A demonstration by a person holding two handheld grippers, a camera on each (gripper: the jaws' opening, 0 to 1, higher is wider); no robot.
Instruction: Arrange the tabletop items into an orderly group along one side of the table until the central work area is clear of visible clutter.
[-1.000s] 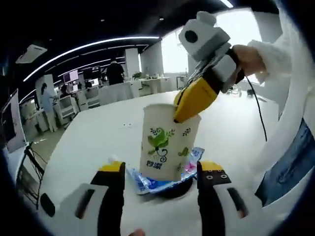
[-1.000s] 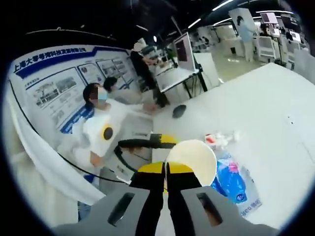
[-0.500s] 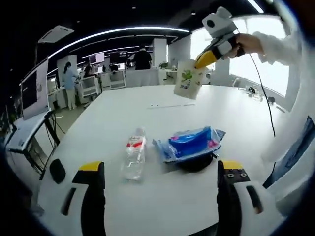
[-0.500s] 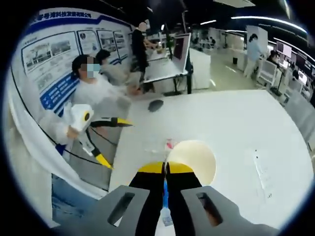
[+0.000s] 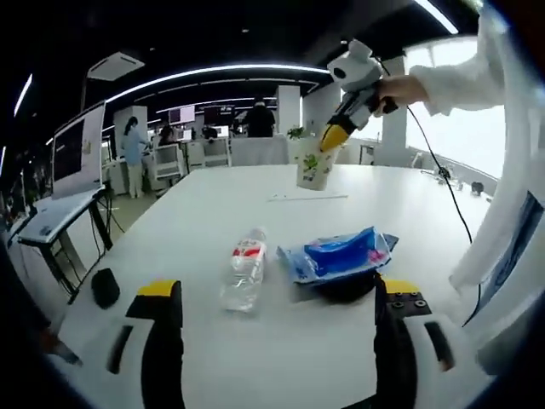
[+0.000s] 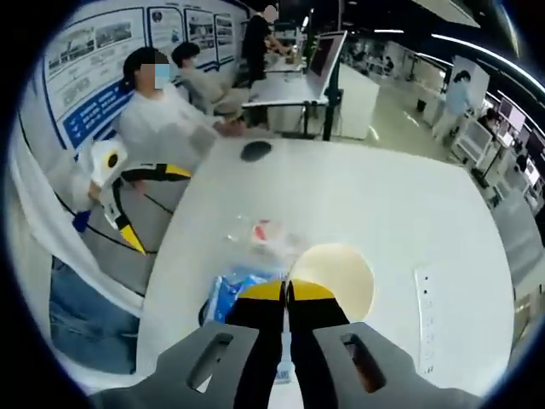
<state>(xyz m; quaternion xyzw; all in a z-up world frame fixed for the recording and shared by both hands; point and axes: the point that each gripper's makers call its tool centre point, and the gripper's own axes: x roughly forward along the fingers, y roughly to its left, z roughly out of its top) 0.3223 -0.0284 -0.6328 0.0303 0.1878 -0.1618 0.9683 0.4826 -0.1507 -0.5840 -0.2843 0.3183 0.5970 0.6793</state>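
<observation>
Right claw (image 6: 287, 294) clamped on paper cup (image 6: 336, 277) rim, raised over table (image 5: 196, 213) — left claw (image 5: 277, 294) spread apart, low.

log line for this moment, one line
right gripper: shut on paper cup, held above table | left gripper: open, idle | on table: water bottle, blue packet

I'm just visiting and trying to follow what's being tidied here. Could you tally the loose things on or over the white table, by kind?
Paper cups: 1, the paper cup held up over the table by the right hand-held gripper
Clear plastic bottles: 1, the bottle lying on its side
Blue packets: 1, the blue packet
Small black objects: 2, one near the table edge, one under the packet
Total: 5
</observation>
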